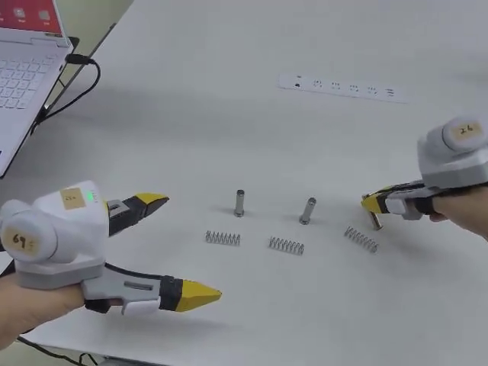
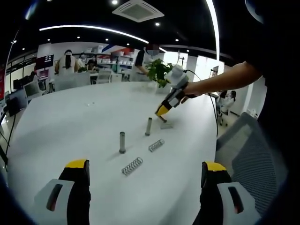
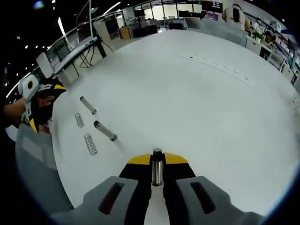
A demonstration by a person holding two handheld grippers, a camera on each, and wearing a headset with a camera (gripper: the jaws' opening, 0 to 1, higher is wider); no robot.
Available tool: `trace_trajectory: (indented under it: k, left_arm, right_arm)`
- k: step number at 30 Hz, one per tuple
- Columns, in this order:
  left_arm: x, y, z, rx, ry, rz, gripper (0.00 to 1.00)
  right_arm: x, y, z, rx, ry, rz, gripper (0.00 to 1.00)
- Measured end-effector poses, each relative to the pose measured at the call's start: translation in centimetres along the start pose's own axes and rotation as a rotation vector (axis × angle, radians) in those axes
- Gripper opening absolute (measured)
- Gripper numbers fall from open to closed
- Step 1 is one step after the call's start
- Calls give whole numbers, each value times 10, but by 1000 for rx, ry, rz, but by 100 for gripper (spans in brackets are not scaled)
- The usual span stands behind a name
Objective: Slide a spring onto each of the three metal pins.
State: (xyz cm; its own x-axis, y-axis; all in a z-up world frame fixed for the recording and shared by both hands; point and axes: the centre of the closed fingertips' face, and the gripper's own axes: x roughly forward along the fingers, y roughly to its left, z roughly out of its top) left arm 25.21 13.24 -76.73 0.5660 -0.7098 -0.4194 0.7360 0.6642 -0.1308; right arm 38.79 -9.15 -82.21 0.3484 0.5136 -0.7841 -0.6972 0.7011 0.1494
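Two metal pins stand upright on the white table (image 1: 229,137), one on the left (image 1: 239,203) and one to its right (image 1: 308,210). My right gripper (image 1: 371,203) is shut on a third pin (image 1: 375,221), whose foot touches the table; that pin (image 3: 157,174) rises between the closed yellow jaws of the right gripper (image 3: 157,161). Three springs lie flat in front of the pins: left (image 1: 223,238), middle (image 1: 286,245), right (image 1: 361,239). My left gripper (image 1: 177,248) is open and empty, left of the springs. From the left gripper (image 2: 146,165), the nearest spring (image 2: 132,165) lies just ahead.
A white laptop (image 1: 23,69) sits at the far left with a black cable (image 1: 76,84) beside it. A white power strip (image 1: 343,88) lies at the back of the table. Several people stand beyond the table in the left gripper view.
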Motion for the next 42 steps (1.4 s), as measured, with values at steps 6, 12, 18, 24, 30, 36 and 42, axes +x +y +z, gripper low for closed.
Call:
trace_trajectory:
  k: [6, 12, 18, 24, 30, 36, 42]
  left_arm:
    - [-1, 0, 1, 2, 0, 4, 96]
    - [-1, -2, 1, 7, 5, -1, 96]
    - [-1, -2, 2, 7, 4, -2, 96]
    - [0, -4, 3, 10, 5, -7, 96]
    - [1, -4, 4, 11, 3, -9, 96]
    - [3, -4, 6, 16, 1, -9, 96]
    - [2, -4, 5, 15, 2, -11, 96]
  right_arm:
    - [-8, 0, 2, 1, -47, -18, 5]
    - [-13, 1, 2, 1, -72, -25, 5]
    - [-14, 2, 3, -23, -106, -33, 5]
    - [-17, 4, 0, -40, -144, -46, 5]
    - [-19, 8, -3, -86, -161, -52, 5]
    - [-22, 12, -6, -149, -160, -63, 6]
    - [-24, 14, -8, -168, -153, -70, 6]
